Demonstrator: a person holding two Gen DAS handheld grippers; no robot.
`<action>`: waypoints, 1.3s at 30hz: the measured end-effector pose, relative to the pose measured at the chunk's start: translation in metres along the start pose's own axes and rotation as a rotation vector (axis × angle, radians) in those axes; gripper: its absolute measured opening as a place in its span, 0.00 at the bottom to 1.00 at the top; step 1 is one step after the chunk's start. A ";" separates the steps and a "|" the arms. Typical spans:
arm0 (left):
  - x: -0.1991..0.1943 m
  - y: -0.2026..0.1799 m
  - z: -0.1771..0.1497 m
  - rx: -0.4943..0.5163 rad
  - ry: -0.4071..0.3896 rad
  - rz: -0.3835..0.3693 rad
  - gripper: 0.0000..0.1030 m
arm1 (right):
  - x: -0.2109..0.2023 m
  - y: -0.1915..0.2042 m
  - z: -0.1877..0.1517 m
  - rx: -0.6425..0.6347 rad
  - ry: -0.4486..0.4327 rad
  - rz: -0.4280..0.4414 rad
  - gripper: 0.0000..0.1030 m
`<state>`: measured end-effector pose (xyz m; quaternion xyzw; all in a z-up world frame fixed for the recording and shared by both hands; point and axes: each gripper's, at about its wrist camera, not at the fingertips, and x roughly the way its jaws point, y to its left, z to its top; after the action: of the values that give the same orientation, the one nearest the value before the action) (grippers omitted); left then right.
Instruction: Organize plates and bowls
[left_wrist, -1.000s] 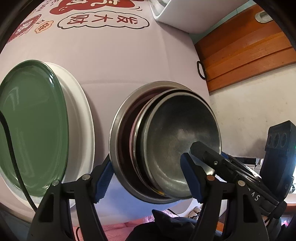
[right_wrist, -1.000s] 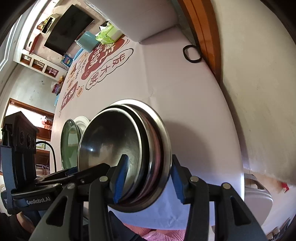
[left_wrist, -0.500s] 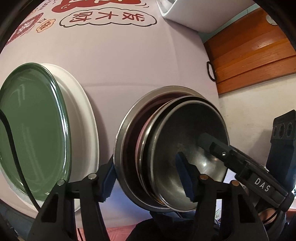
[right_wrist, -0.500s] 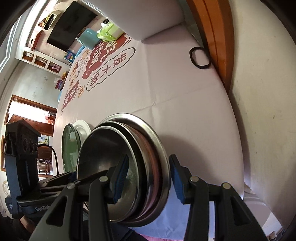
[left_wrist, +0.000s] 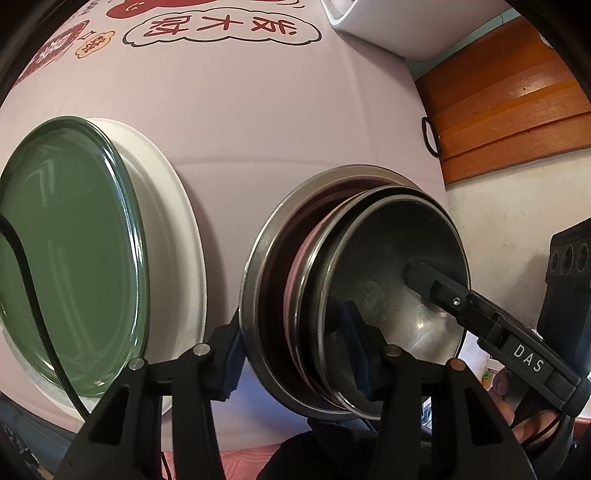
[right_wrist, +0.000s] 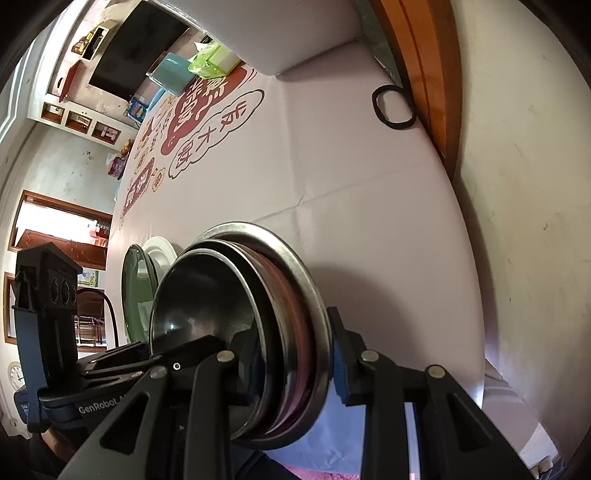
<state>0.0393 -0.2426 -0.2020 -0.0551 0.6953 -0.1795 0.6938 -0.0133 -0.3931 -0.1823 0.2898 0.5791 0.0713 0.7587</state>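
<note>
Left gripper (left_wrist: 295, 347): closed down on the near rim of the nested bowl stack, one blue pad outside the widest bowl, the other inside the innermost; the pads press the rims, which suggests a pinch meant to carry the whole nest as one piece.
Right gripper (right_wrist: 295, 363): clamped the same way across the stack's rim from the opposite side, inner finger in the bowl, outer pad behind the broad flange; two grips on opposite edges probably keep the loose bowls from sliding against each other.
Bowl stack (left_wrist: 373, 266): stainless bowls nested small inside large, with a pinkish-red one sandwiched between; dull grey interior with smudges and a bright highlight, thin rolled rims, the outermost rim wide and flat. It sits low over the tabletop between both grippers; whether it touches the surface I cannot tell.
Green plate (left_wrist: 70, 243): glossy dark green, lying on a larger white plate (left_wrist: 177, 206), just beside the bowls on the left; plates appear already grouped, bowls grouped separately.
Tabletop (left_wrist: 258, 122): pale lilac cloth with red printed characters toward the far side.
Black loop (right_wrist: 393, 107): far off, near the wooden edge, well apart from the dishes.
</note>
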 end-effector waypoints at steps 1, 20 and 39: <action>-0.001 0.000 0.000 0.004 0.002 0.000 0.45 | 0.000 0.000 -0.001 0.004 0.001 -0.001 0.29; -0.036 -0.001 -0.013 0.104 0.023 -0.020 0.45 | -0.026 0.019 -0.016 0.051 -0.068 -0.008 0.29; -0.089 0.041 -0.013 0.148 -0.020 -0.008 0.46 | -0.023 0.094 -0.018 0.031 -0.127 0.021 0.29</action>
<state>0.0363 -0.1732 -0.1315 -0.0080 0.6731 -0.2326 0.7020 -0.0152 -0.3193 -0.1168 0.3113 0.5278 0.0517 0.7886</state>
